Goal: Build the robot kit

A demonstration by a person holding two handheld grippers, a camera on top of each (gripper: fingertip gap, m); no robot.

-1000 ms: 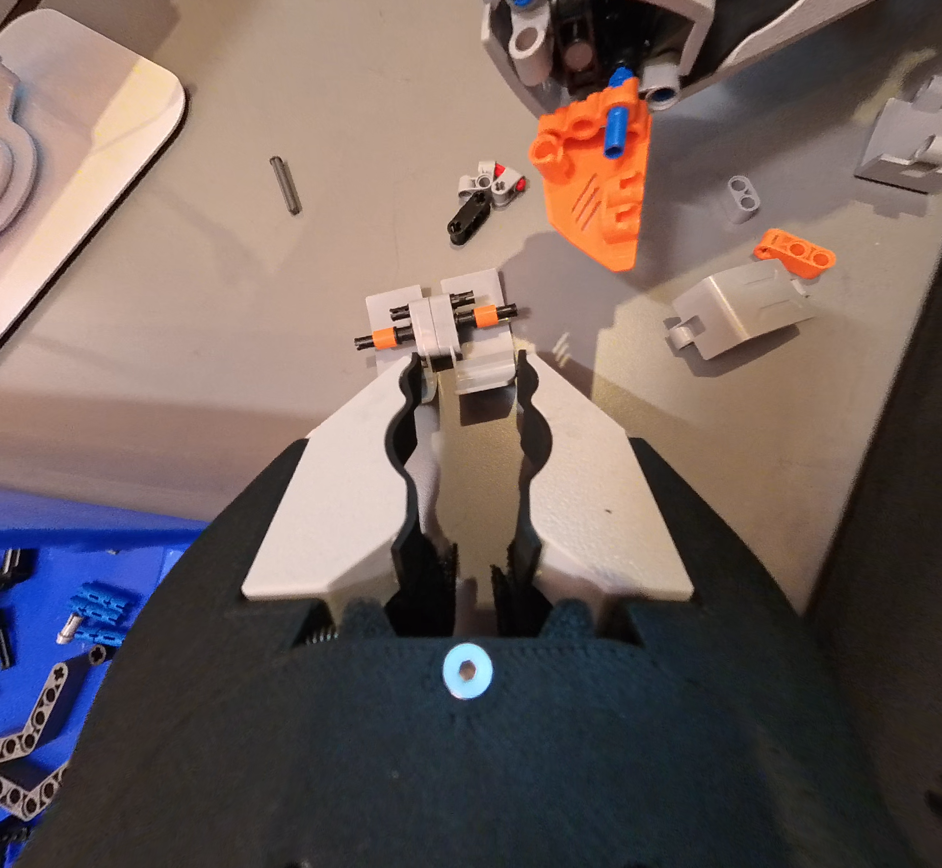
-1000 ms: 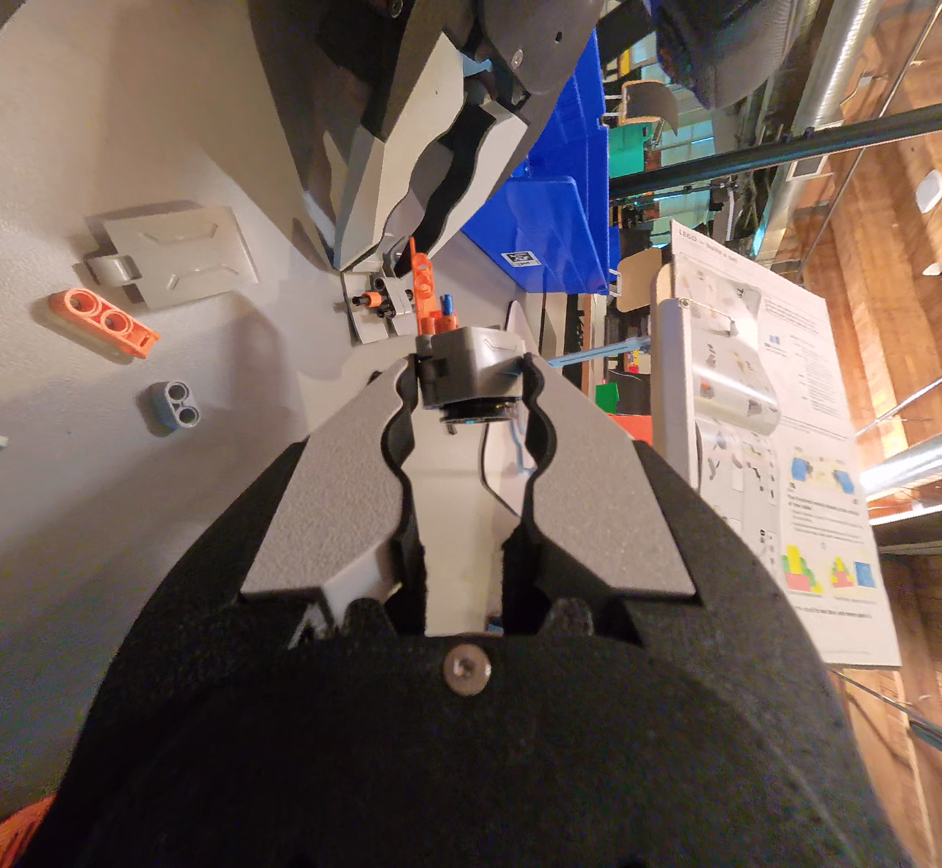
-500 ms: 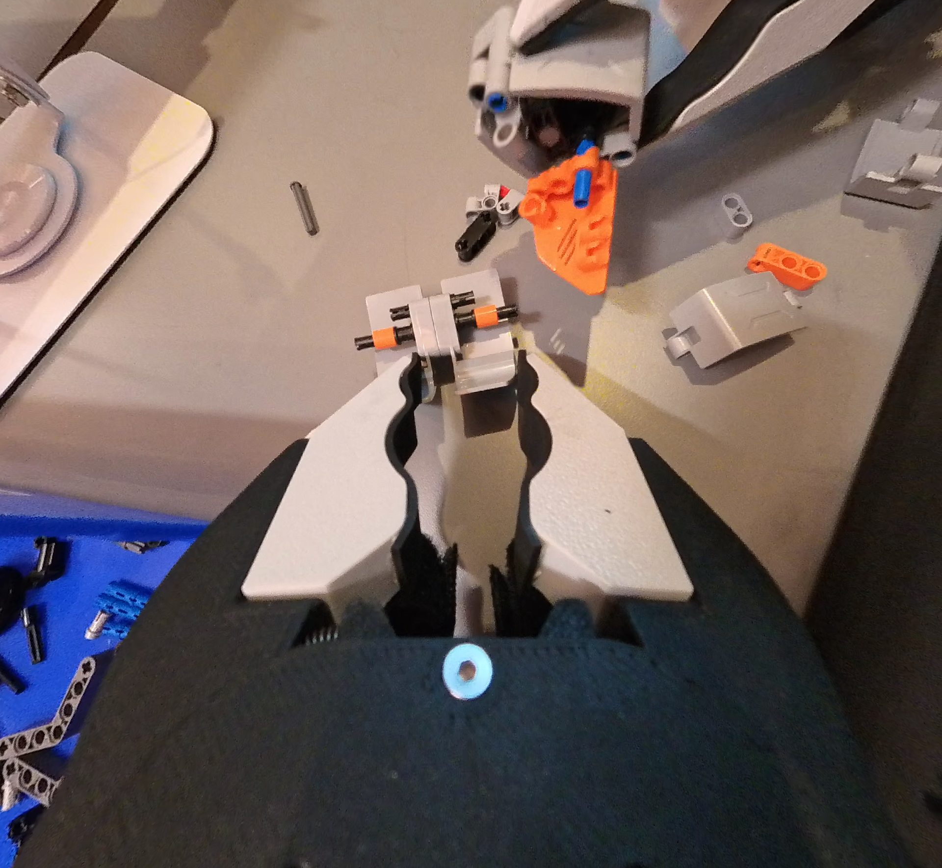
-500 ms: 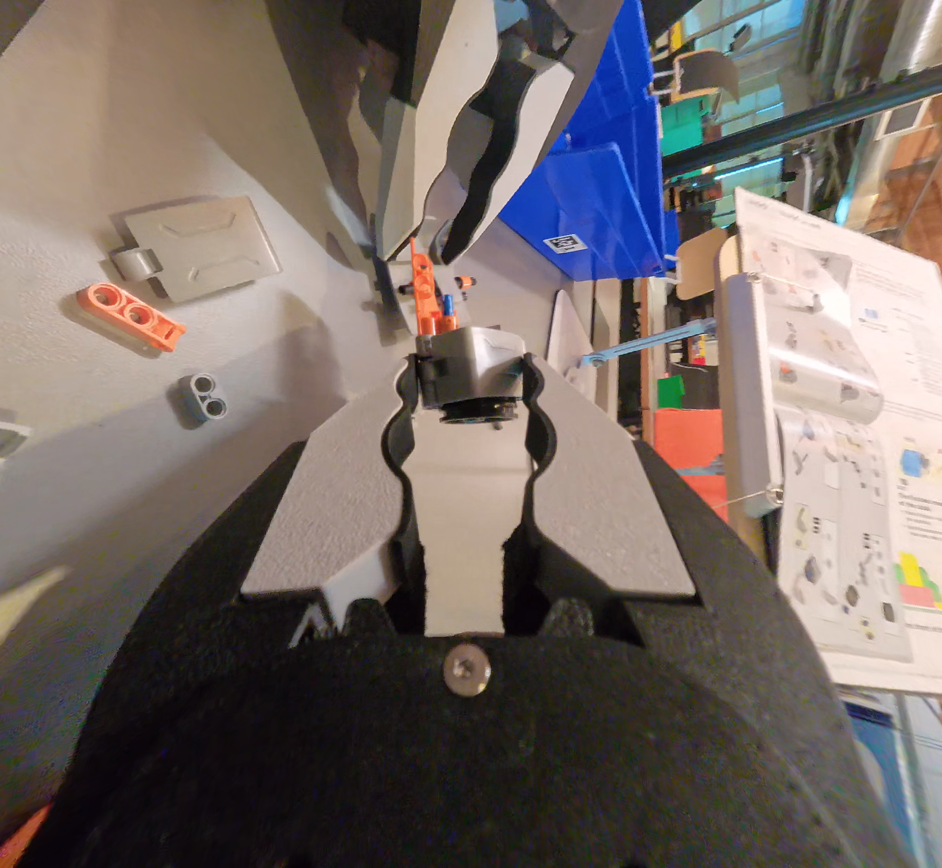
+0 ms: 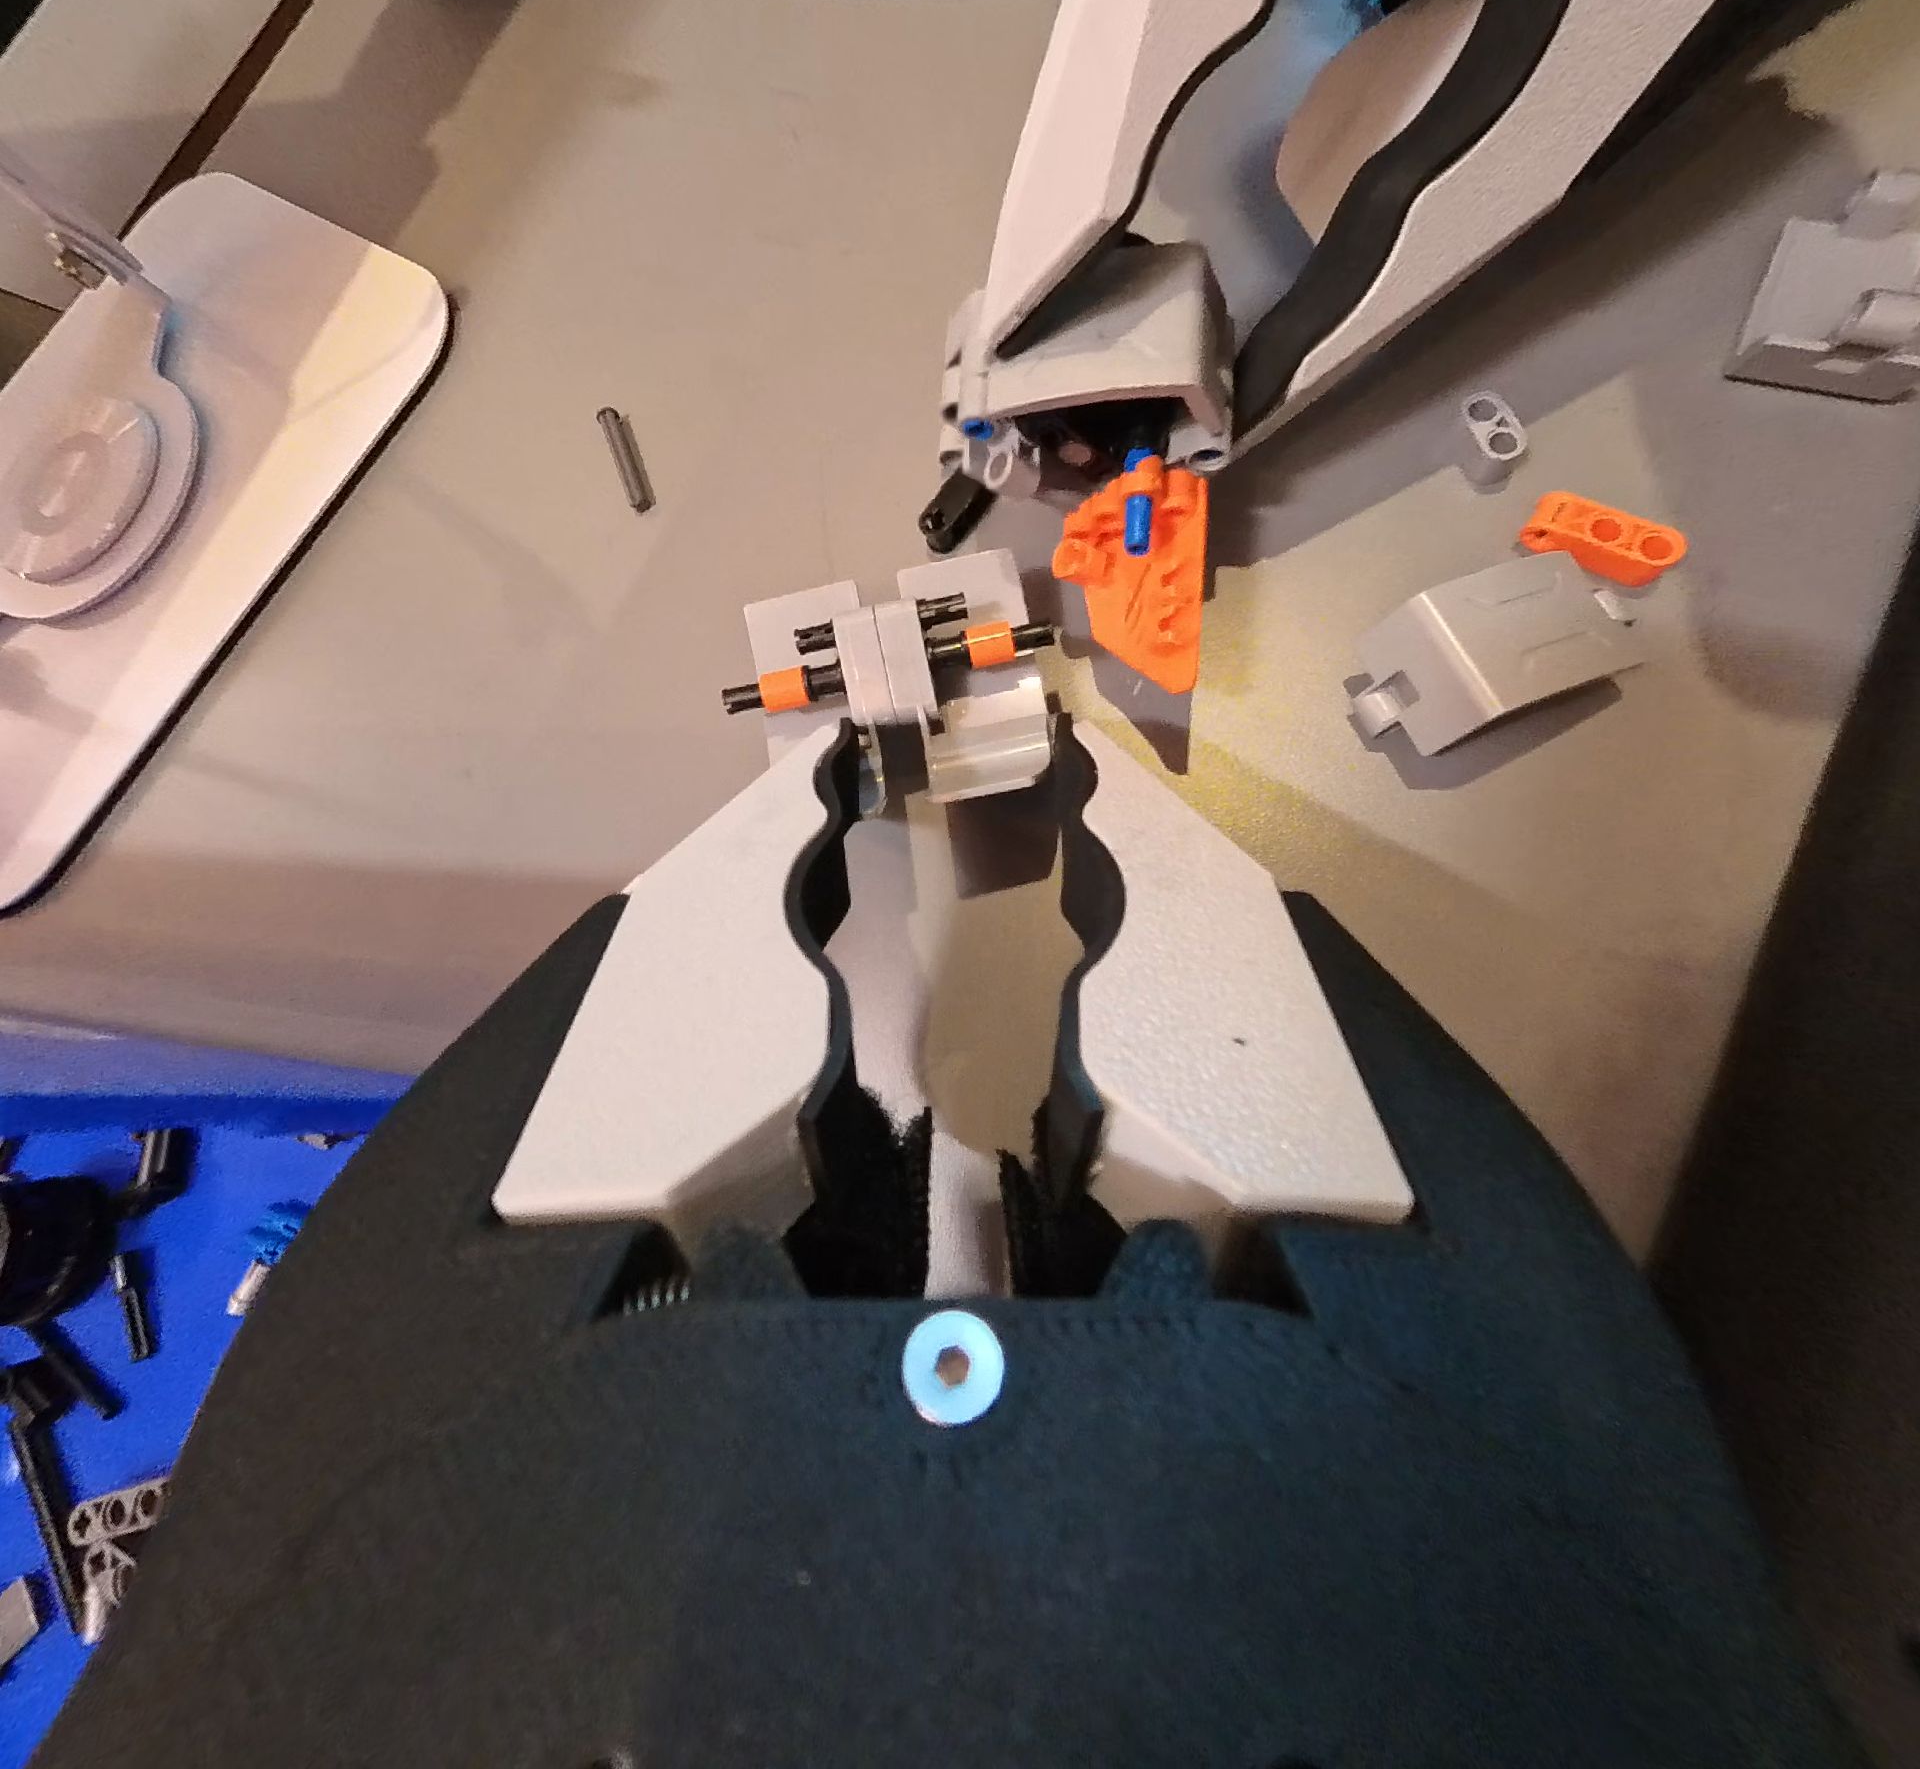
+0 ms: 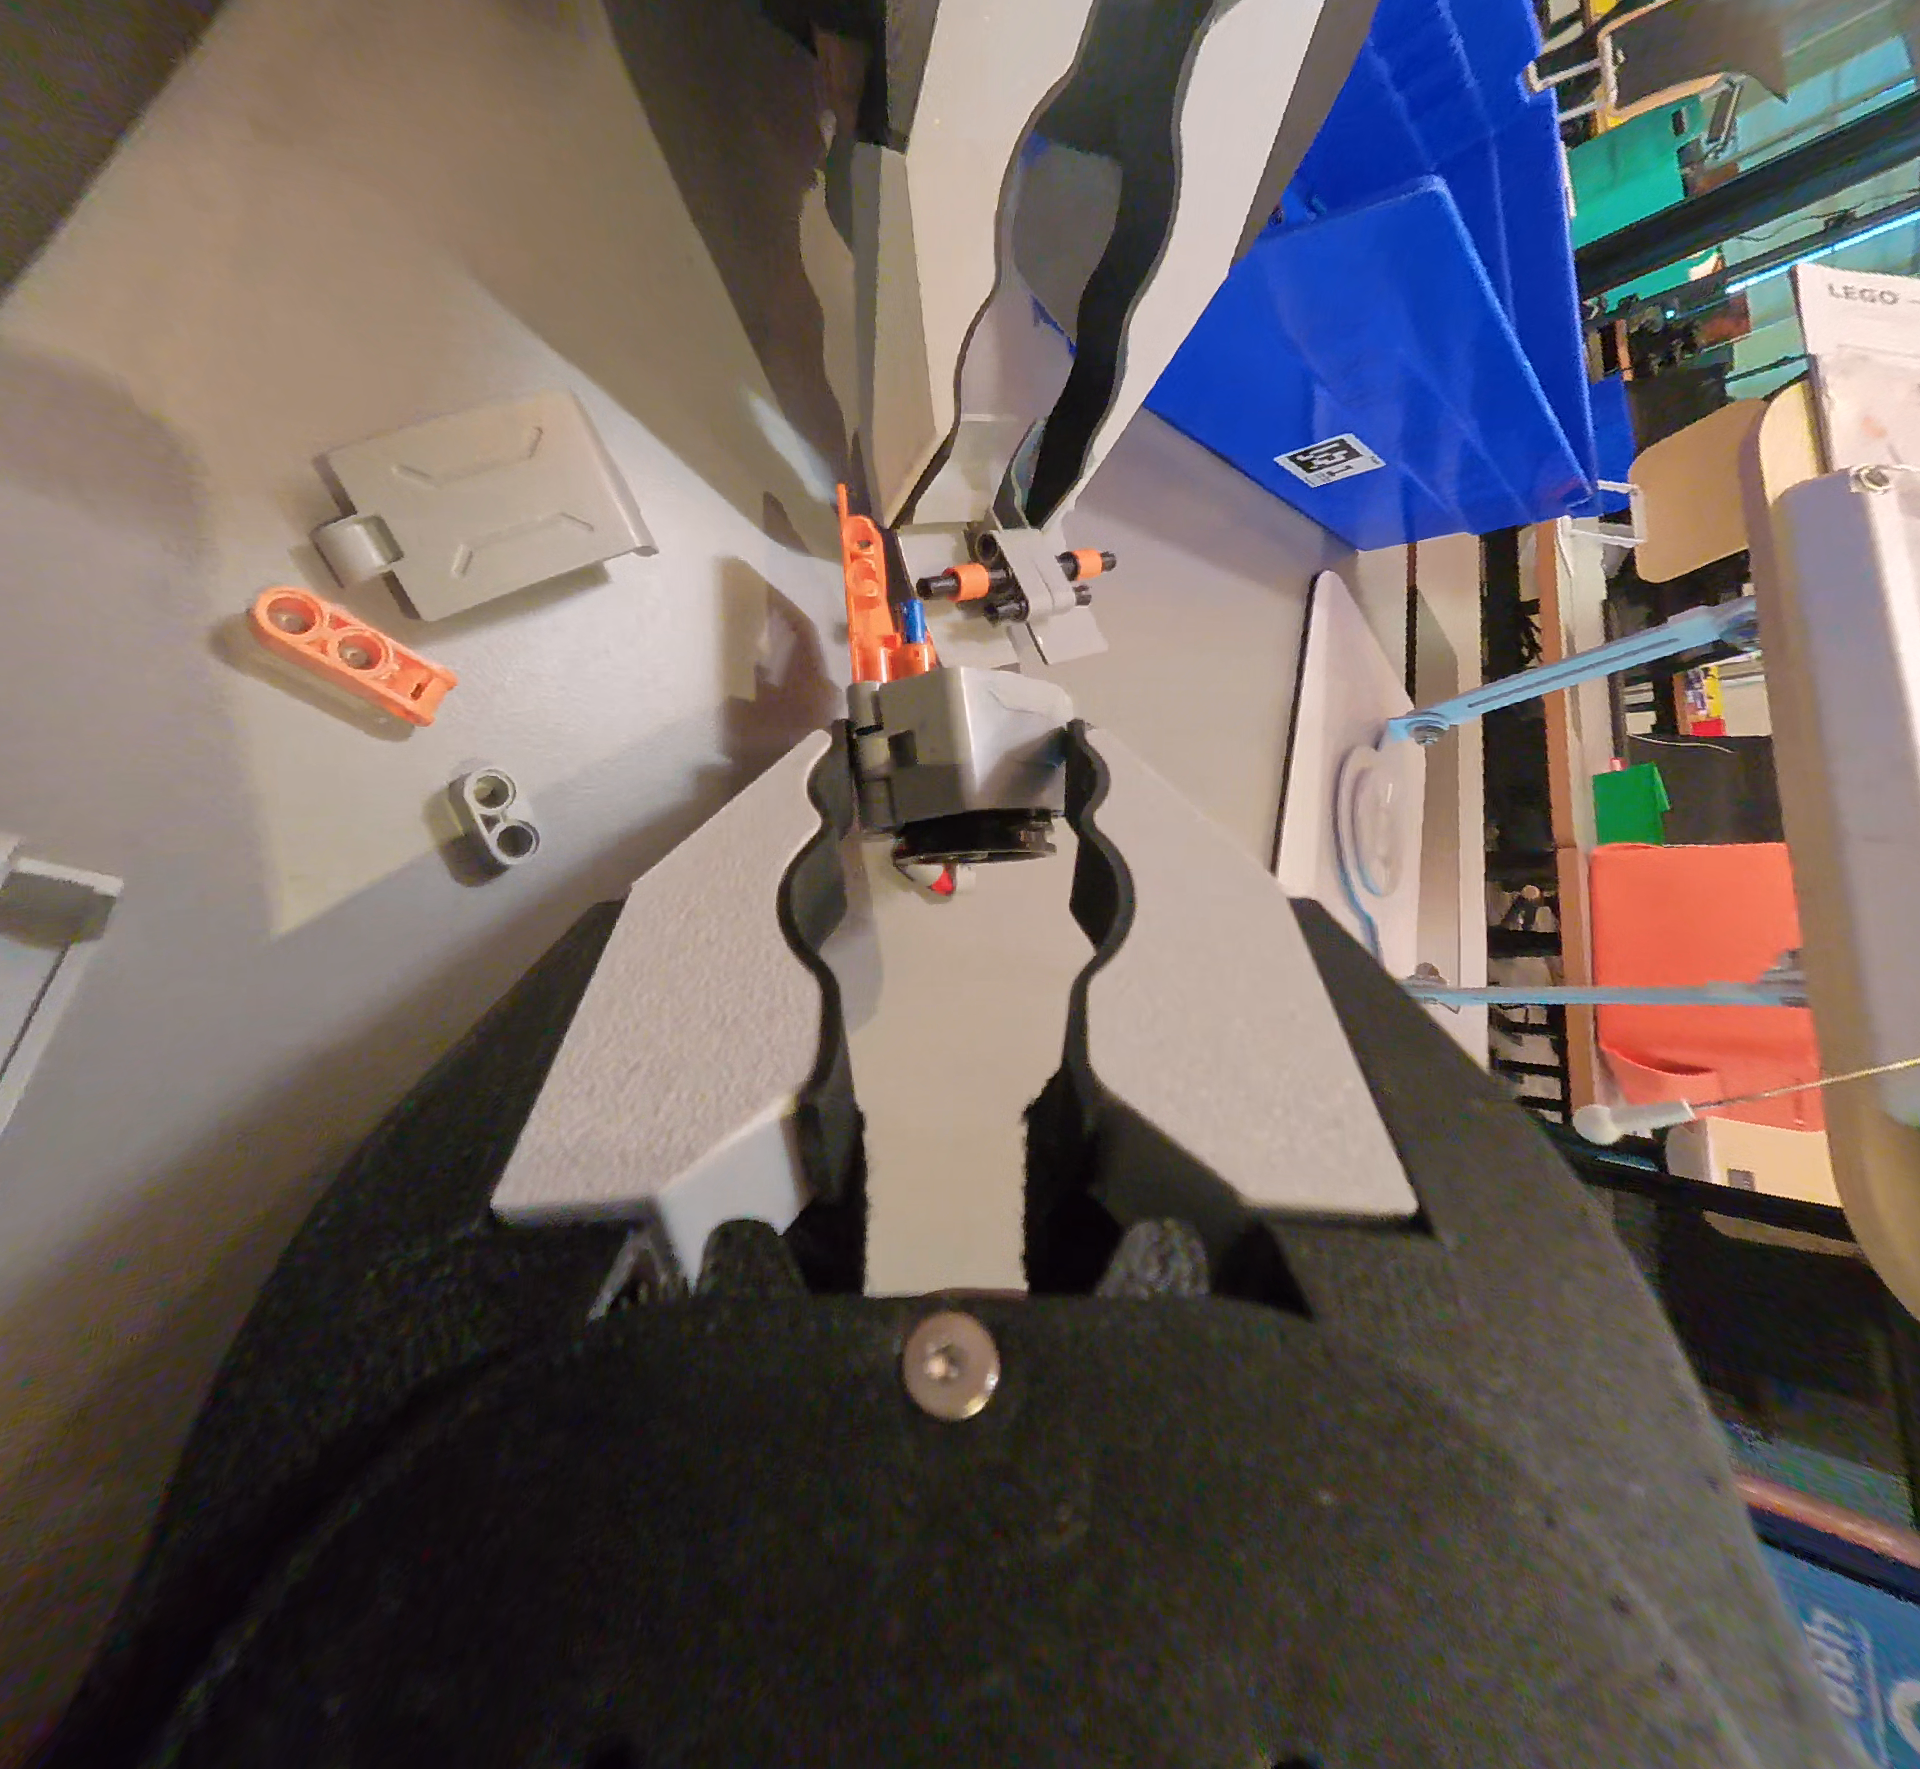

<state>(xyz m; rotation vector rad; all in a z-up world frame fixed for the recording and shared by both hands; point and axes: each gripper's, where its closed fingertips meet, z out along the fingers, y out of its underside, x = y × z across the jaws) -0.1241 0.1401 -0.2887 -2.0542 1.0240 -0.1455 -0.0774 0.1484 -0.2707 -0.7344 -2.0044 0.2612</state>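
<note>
My left gripper (image 5: 956,748) is shut on a small grey brick assembly (image 5: 894,670) with black axles and orange bushes, held above the grey table (image 5: 623,161). My right gripper (image 6: 956,763) is shut on a grey and black brick block (image 6: 961,748) with an orange panel (image 6: 868,576) and a blue pin on its front. In the left wrist view the right gripper (image 5: 1122,431) holds that block (image 5: 1101,369) just beyond my assembly, the orange panel (image 5: 1143,587) hanging beside it. In the right wrist view the left gripper's assembly (image 6: 1023,587) sits just past the orange panel.
On the table lie a grey hinged panel (image 5: 1496,670), an orange three-hole beam (image 5: 1600,540), a small grey connector (image 5: 1493,424), a dark axle (image 5: 625,458) and a black pin (image 5: 951,509). A white board (image 5: 239,431) lies left. Blue bins (image 6: 1382,285) of parts stand nearby. About 6 cm separates my left fingertips from my right.
The right gripper with its block and orange panel has drawn away upward and then come down closer beside my left assembly. The left gripper has risen a little, still holding its assembly.
</note>
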